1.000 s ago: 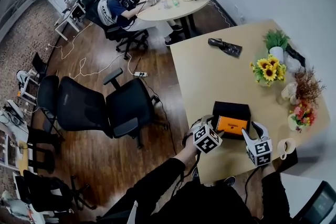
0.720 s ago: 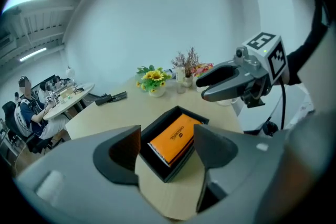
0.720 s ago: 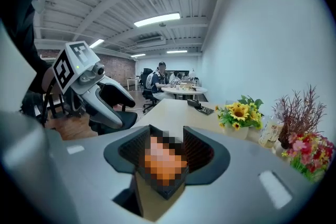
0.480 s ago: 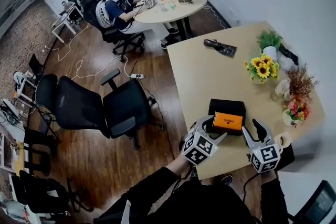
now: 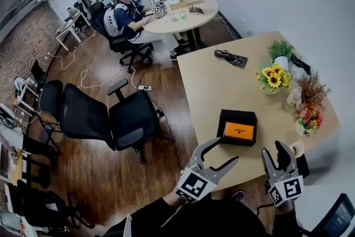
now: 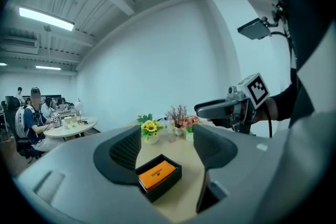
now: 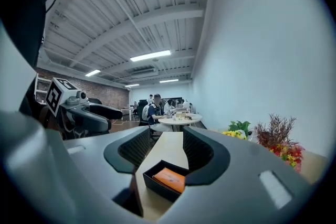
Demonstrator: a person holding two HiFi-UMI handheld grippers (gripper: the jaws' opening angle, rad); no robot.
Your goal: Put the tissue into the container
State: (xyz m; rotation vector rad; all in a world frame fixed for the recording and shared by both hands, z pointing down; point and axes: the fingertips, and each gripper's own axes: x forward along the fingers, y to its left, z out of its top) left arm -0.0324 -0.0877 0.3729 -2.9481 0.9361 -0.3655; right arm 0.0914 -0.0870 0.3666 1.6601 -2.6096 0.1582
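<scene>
Your left gripper (image 5: pixel 228 150) hangs over the near edge of the table (image 5: pixel 222 86). Its jaws stand a moderate way apart and hold nothing. Your right gripper (image 5: pixel 273 151) hangs beside it at 3 o'clock, clear of it. Its jaws are set narrower but are still apart, and they are empty too.

The orange tissue pack (image 5: pixel 238 130) lies flat inside the black box (image 5: pixel 223 117), which sits on the table near that edge. From your left gripper the box is at about 12 o'clock, and from your right at about 11 o'clock. Neither gripper touches it. In each gripper view the box shows through the gap between the jaws, farther off on the tabletop.

At 1 o'clock from the box stands a pot of sunflowers (image 5: pixel 273 77), with a green plant (image 5: pixel 280 51) behind it. Pink flowers (image 5: pixel 307 118) stand at 3 o'clock, along the table's right side. A dark flat thing (image 5: pixel 230 56) lies at 12 o'clock near the far end; you cannot tell what it is. A black office chair (image 5: pixel 105 116) stands on the wood floor at 9 o'clock, well apart from the table.
</scene>
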